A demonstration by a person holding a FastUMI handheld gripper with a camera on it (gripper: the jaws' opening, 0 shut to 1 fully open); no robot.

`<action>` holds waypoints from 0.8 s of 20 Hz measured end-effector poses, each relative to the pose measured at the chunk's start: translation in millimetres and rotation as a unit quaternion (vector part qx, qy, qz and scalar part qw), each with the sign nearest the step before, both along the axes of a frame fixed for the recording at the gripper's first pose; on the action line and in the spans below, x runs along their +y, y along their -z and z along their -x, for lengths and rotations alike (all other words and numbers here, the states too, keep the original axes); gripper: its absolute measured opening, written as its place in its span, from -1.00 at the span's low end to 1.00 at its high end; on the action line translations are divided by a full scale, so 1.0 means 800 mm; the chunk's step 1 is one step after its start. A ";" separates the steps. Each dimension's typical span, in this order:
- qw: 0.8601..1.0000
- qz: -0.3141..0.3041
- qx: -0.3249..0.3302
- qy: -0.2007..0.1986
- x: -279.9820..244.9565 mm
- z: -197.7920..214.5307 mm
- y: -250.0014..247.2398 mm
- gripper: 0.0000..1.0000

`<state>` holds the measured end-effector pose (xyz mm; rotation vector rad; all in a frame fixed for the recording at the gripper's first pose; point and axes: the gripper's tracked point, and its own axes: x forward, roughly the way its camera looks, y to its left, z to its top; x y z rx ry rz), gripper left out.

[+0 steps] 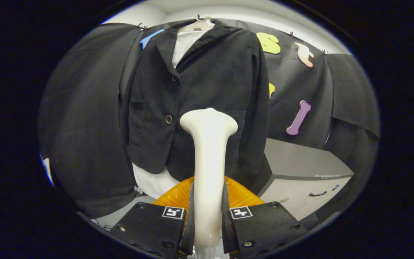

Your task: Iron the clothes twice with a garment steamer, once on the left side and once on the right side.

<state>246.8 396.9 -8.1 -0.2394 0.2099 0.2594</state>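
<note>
A black jacket (207, 93) hangs on a white hanger (200, 24) over a white shirt (187, 45), straight ahead of me. My gripper (208, 216) is shut on the cream handle of the garment steamer (208, 158), both fingers pressing its sides. The steamer stands upright between the fingers, and its flared head (208, 120) sits in front of the jacket's lower right panel, just right of the round button (169, 119). Whether the head touches the cloth I cannot tell. An orange part (241, 196) shows behind the handle, just above the fingers.
A grey cabinet (300, 169) with a dark drawer handle stands low to the right of the jacket. Black cloth walls hang behind and to both sides. The white shirt hem (153, 181) shows below the jacket at the left.
</note>
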 end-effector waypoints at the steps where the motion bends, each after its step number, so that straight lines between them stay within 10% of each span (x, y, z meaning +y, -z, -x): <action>1: 1.000 0.003 0.006 -0.001 0.000 0.002 0.011 -0.34; 16: 1.000 -0.016 0.014 -0.013 -0.013 0.043 0.003 -0.34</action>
